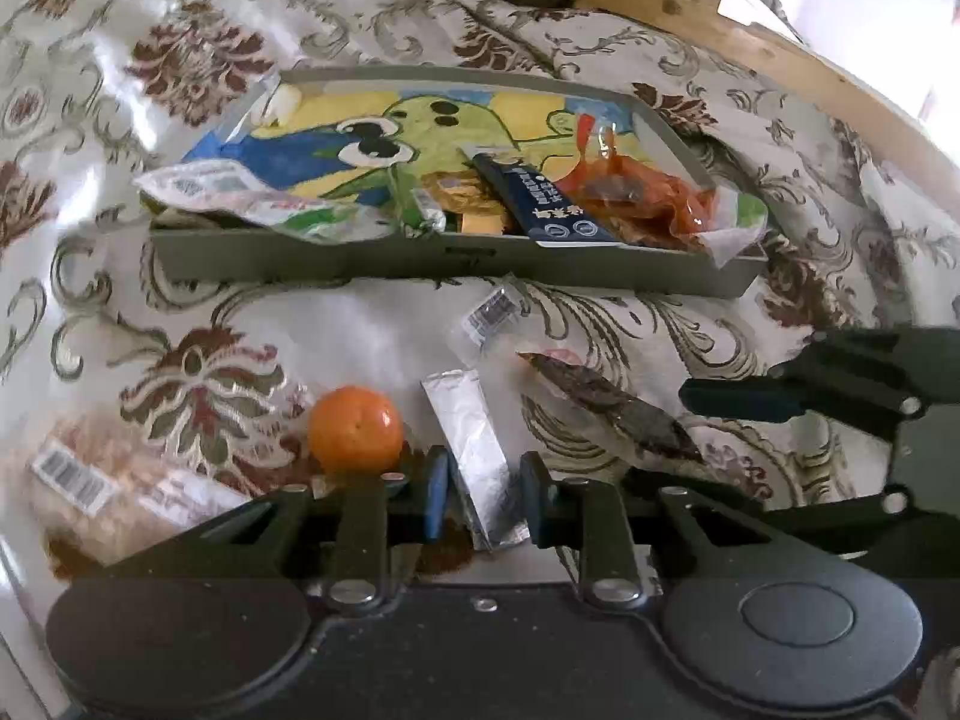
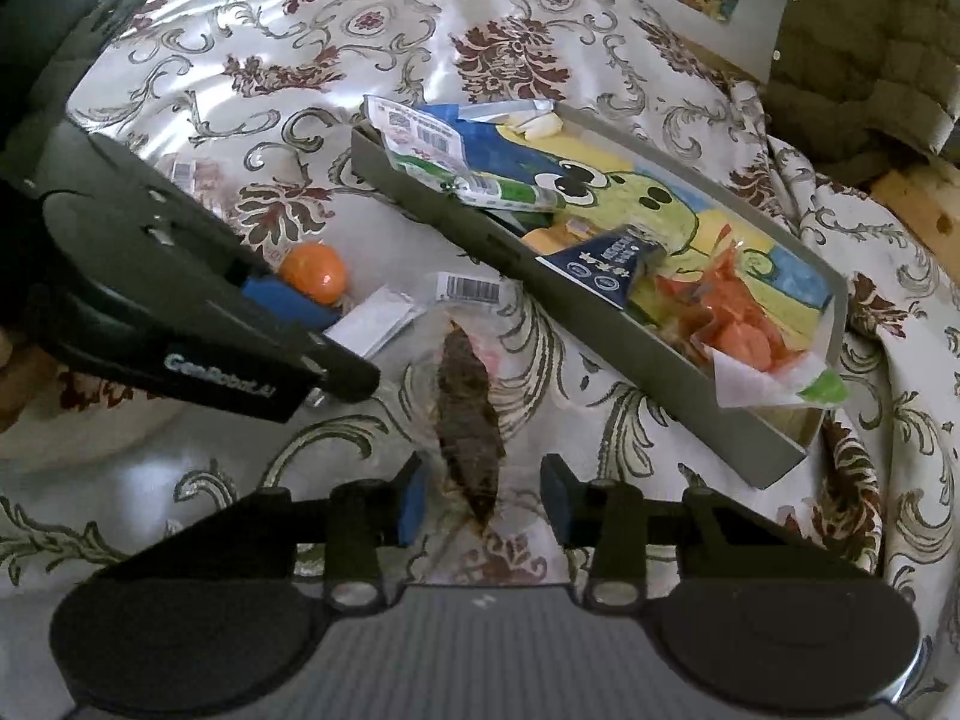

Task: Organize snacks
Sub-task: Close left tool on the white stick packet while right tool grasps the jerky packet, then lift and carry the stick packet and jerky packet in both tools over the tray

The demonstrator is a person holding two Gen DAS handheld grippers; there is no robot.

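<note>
Floral cloth (image 1: 198, 60) spreads under a half-filled tray (image 1: 420, 258) as the left gripper (image 1: 480, 501) narrows around a foil packet (image 1: 474, 450) and the right gripper (image 2: 483, 495) straddles a dark snack (image 2: 468, 414), neither clearly pinched; an orange (image 1: 355, 430) and bag (image 1: 108, 480) wait outside.

Bare tablecloth (image 1: 372, 336) between tray (image 1: 420, 261) wall and loose snacks gives passage. Orange (image 1: 355, 429), silver sachet (image 1: 474, 450), dark clear packet (image 2: 468, 414) crowd the near side; tray's far half looks clear, probably.
</note>
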